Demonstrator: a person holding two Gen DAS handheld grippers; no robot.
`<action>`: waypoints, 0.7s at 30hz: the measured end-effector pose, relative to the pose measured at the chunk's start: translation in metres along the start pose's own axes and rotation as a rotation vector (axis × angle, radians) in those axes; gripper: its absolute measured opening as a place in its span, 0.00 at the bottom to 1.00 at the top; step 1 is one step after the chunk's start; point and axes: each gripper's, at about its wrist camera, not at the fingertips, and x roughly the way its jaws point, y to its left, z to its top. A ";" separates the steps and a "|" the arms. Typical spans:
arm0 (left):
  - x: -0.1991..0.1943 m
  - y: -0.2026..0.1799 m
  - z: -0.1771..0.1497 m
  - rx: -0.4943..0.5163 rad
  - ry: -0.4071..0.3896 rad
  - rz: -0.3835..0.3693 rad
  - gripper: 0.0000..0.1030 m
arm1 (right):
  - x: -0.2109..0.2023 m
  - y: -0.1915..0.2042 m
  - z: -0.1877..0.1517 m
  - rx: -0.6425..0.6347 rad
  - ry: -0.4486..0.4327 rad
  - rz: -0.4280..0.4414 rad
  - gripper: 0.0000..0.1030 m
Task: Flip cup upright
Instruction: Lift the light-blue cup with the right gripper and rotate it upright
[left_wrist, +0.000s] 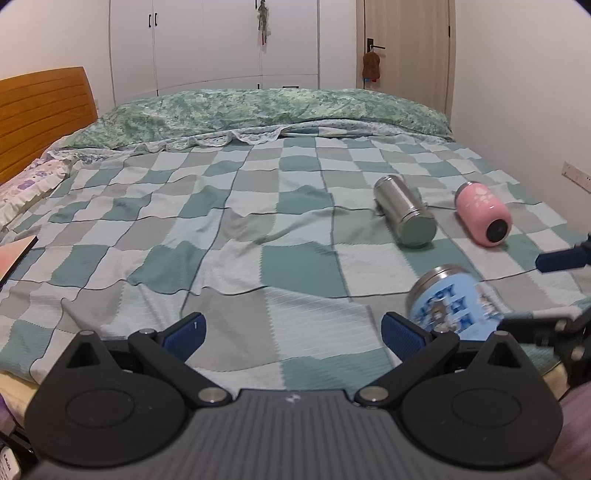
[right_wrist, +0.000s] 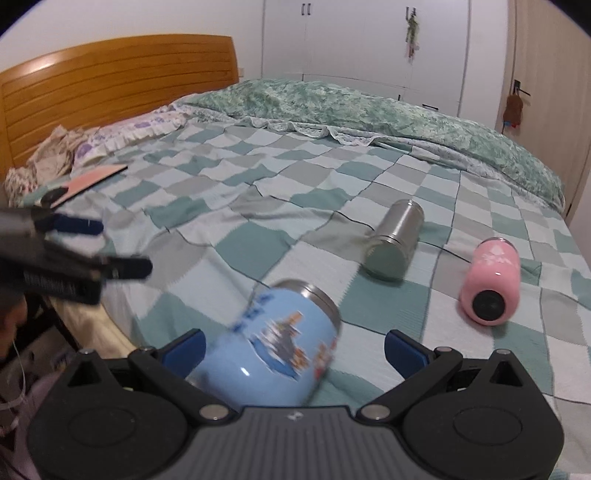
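Blue cup (right_wrist: 273, 339): on its side on the bed (right_wrist: 258, 236), between my spread right claw (right_wrist: 293, 345); left claw (left_wrist: 293, 332) spread, empty; flip pending.

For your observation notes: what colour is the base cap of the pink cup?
Black, on the pink cup; clearest in the right wrist view, where the base faces the camera.

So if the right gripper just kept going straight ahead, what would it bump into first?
Most likely the blue cup, lying tilted between the open fingers of the right gripper. Depth is hard to judge, since the cup is blurred.
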 end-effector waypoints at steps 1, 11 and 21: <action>0.002 0.003 -0.002 0.002 -0.001 0.002 1.00 | 0.004 0.003 0.003 0.018 0.007 -0.007 1.00; 0.013 0.030 -0.017 -0.022 -0.002 -0.012 1.00 | 0.047 0.006 0.013 0.192 0.136 -0.029 1.00; 0.029 0.040 -0.027 -0.052 0.021 -0.035 1.00 | 0.106 -0.017 0.014 0.387 0.333 -0.011 0.92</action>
